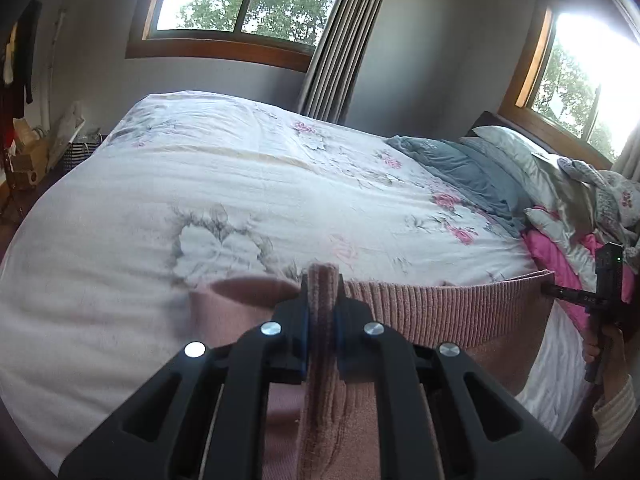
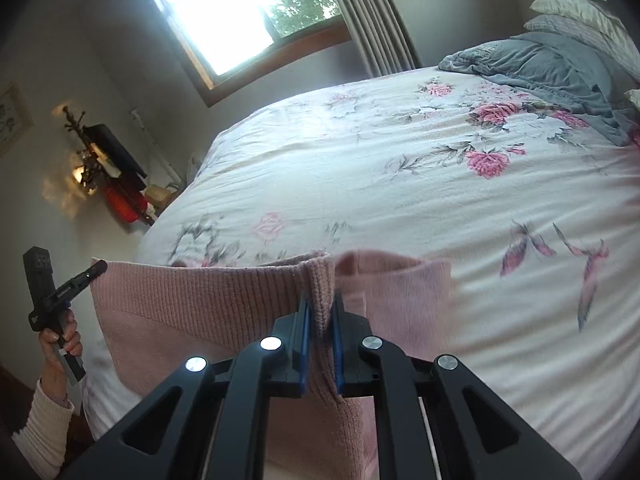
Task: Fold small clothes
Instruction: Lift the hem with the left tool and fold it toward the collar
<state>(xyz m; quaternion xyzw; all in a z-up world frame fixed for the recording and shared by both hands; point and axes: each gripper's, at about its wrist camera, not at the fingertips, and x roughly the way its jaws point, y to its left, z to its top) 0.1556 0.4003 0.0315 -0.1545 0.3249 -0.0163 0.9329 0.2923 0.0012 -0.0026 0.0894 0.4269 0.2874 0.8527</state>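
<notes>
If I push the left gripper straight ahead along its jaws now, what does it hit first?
Probably the floral duvet. The left gripper, shut on the pink knit garment's ribbed hem, points across the bed; nothing else shows ahead of it, though depth is unclear.

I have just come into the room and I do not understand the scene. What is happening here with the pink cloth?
A person holds a two-finger gripper in each hand and is folding a pink knitted garment over a bed with a floral cover. The left gripper and the right gripper are each shut on the ribbed edge, which is stretched between them above the bed. No fold shows yet. Pillows and a grey blanket lie at the head of the bed.
</notes>
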